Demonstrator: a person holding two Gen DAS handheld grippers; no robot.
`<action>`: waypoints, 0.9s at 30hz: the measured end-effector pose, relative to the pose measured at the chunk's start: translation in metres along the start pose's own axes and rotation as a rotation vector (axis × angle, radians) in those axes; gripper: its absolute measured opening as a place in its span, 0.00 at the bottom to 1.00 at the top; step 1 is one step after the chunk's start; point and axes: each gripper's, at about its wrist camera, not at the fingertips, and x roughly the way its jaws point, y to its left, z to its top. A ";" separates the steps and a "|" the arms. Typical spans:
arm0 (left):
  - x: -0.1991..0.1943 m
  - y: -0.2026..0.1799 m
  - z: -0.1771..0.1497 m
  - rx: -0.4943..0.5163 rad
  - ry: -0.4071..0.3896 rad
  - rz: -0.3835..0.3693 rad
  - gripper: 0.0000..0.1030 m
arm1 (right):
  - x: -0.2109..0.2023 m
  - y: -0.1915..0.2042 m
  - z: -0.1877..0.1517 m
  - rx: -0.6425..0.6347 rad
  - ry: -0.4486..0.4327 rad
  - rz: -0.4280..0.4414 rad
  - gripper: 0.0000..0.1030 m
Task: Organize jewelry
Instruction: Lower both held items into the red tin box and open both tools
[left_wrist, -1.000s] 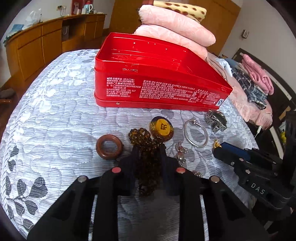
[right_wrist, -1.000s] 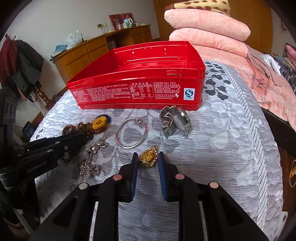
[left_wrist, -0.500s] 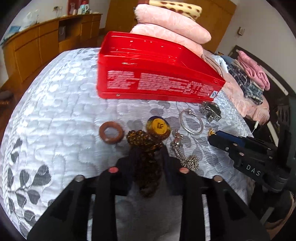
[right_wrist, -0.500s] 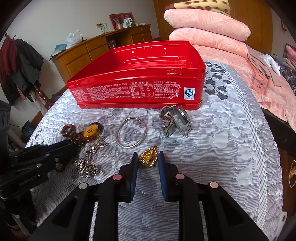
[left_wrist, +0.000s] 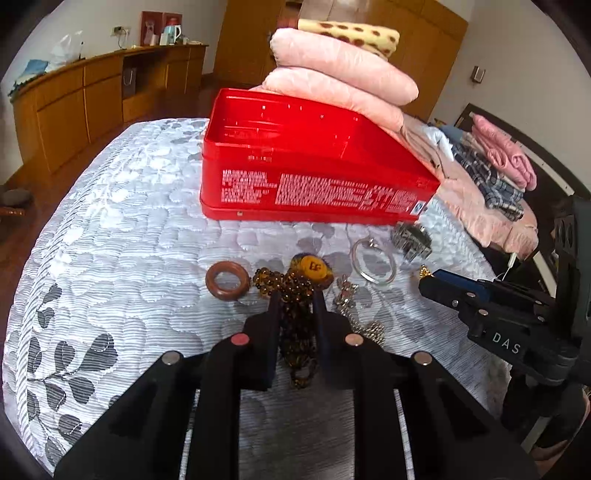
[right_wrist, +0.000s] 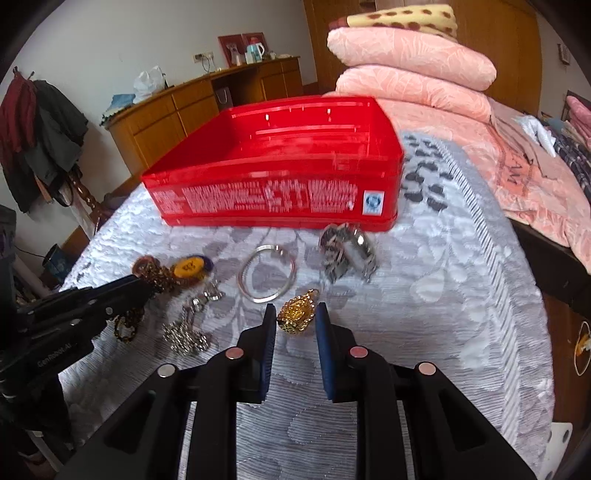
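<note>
An open red tin (left_wrist: 314, 173) stands on the bed; it also shows in the right wrist view (right_wrist: 280, 173). My left gripper (left_wrist: 297, 301) is shut on a brown bead bracelet (left_wrist: 291, 295) with a yellow pendant (left_wrist: 314, 266) and holds it above the cover. My right gripper (right_wrist: 295, 314) is shut on a gold brooch (right_wrist: 297, 314), lifted off the cover. On the cover lie a brown wooden ring (left_wrist: 226, 283), a silver bangle (right_wrist: 266, 273), a silver watch (right_wrist: 347, 254) and a silver chain (right_wrist: 188, 330).
The quilted white and grey cover (left_wrist: 122, 251) spans the bed. Folded pink quilts (left_wrist: 343, 77) are stacked behind the tin. Folded clothes (left_wrist: 495, 173) lie at the right. A wooden cabinet (left_wrist: 85, 96) stands at the far left.
Both grippers have risen from the cover. The left one lifts the bead bracelet and the right one lifts the gold brooch. The tin looks farther below.
</note>
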 end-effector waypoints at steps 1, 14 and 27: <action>-0.003 0.001 0.003 -0.004 -0.012 -0.005 0.15 | -0.004 0.000 0.003 0.000 -0.010 0.001 0.21; -0.044 -0.017 0.068 0.005 -0.207 -0.080 0.05 | -0.030 0.002 0.072 -0.041 -0.152 -0.005 0.21; -0.040 -0.018 0.116 -0.008 -0.275 -0.130 0.04 | -0.016 0.006 0.114 -0.060 -0.184 0.022 0.21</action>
